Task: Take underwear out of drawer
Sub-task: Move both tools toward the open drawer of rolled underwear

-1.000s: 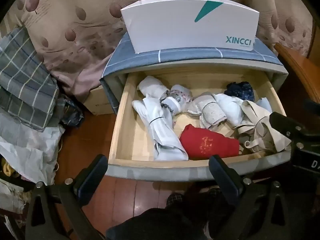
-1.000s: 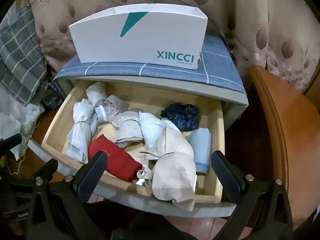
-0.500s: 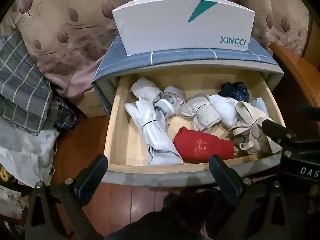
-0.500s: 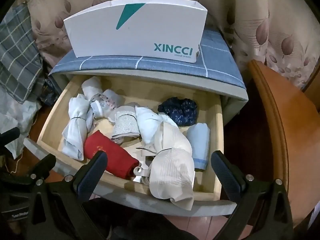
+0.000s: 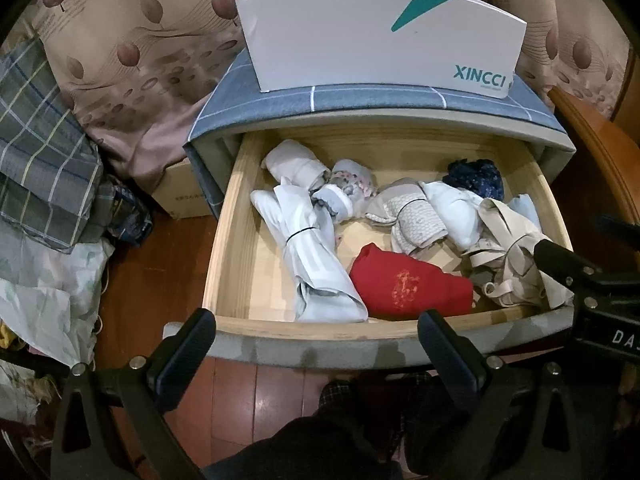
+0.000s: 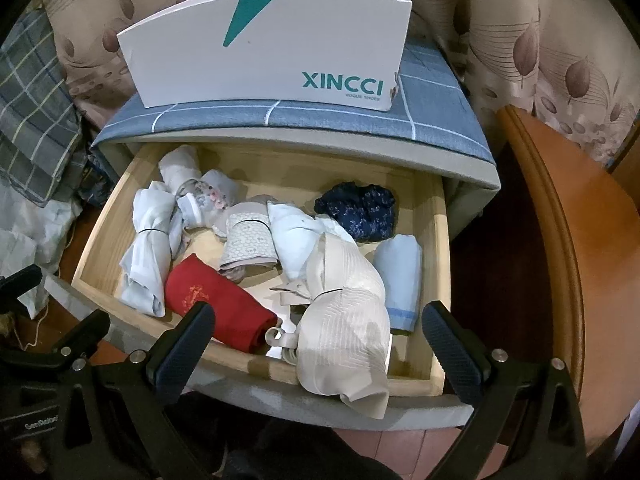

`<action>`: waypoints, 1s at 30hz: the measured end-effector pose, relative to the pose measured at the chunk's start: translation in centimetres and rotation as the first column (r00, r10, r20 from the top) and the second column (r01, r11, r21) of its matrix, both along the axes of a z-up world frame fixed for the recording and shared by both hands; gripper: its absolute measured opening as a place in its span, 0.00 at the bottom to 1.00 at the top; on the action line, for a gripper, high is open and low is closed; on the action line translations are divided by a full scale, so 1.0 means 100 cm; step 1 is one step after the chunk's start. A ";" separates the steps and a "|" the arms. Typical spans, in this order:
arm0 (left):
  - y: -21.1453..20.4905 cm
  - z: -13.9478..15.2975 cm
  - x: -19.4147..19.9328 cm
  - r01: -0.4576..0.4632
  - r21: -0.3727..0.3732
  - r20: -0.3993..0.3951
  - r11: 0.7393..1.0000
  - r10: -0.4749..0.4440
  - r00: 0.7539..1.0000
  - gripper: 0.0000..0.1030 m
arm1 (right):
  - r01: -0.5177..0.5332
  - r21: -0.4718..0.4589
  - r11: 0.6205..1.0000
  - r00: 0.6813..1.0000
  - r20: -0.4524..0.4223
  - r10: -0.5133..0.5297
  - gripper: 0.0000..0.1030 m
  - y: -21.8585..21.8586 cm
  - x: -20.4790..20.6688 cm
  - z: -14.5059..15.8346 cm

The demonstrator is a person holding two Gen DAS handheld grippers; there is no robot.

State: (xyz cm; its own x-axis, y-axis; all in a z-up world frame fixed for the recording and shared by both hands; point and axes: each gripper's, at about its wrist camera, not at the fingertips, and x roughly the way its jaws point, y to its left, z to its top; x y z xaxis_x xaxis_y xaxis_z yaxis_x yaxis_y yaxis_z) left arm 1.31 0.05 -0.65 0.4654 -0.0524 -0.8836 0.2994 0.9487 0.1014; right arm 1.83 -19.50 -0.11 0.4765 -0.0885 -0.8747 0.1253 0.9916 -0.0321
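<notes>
Lying in one open drawer point(image 6: 436, 240): nine or so underwear bundles point(image 6: 248, 240), cream one point(image 6: 344, 320) overhanging the front edge, bare wood at left. Hovering spread and empty: left gripper point(image 5: 316, 344), right gripper point(image 6: 316, 336).

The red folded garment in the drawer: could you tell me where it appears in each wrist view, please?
Left wrist: the red folded garment lies low centre-right, at the drawer's front edge.
Right wrist: it lies lower left, partly behind the right gripper's finger.
Shared landmark: the white XINCCI box on top.
</notes>
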 end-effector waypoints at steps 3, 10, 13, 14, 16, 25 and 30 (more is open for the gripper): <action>-0.001 0.000 0.001 0.007 0.009 0.006 1.000 -0.007 1.000 1.00 | -0.001 -0.002 1.000 1.000 0.002 0.001 0.99 0.000 0.000 0.000; -0.002 0.000 -0.001 0.009 0.014 0.012 1.000 -0.010 1.000 1.00 | -0.011 -0.005 1.000 1.000 0.007 0.011 0.99 0.002 -0.001 0.001; -0.002 0.000 -0.001 0.010 0.018 0.015 1.000 -0.010 1.000 1.00 | -0.016 -0.018 1.000 1.000 0.012 0.016 0.99 0.005 -0.002 0.001; -0.002 0.000 -0.002 0.012 0.015 0.015 1.000 -0.012 1.000 1.00 | -0.019 -0.019 1.000 1.000 0.011 0.019 0.99 0.005 -0.002 0.001; -0.002 0.000 -0.002 0.009 0.016 0.016 1.000 -0.009 1.000 1.00 | -0.022 -0.023 0.999 1.000 0.009 0.022 0.99 0.006 -0.002 0.000; 0.005 0.000 0.001 0.001 -0.012 -0.006 1.000 -0.001 1.000 1.00 | -0.050 -0.005 0.999 0.999 -0.021 0.050 0.99 0.001 0.000 0.007; 0.008 -0.002 0.005 -0.013 -0.032 -0.032 0.999 0.012 0.999 1.00 | -0.071 -0.018 0.997 0.997 -0.036 0.070 0.99 -0.004 0.003 0.018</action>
State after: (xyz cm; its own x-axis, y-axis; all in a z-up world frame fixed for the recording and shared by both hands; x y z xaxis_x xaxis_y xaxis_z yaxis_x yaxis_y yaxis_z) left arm 1.84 0.86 -0.86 0.4380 -0.0758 -0.8958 0.2902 0.9550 0.0611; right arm 2.14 -19.87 1.66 0.4506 -0.0730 -0.8898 0.0538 0.9971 -0.0545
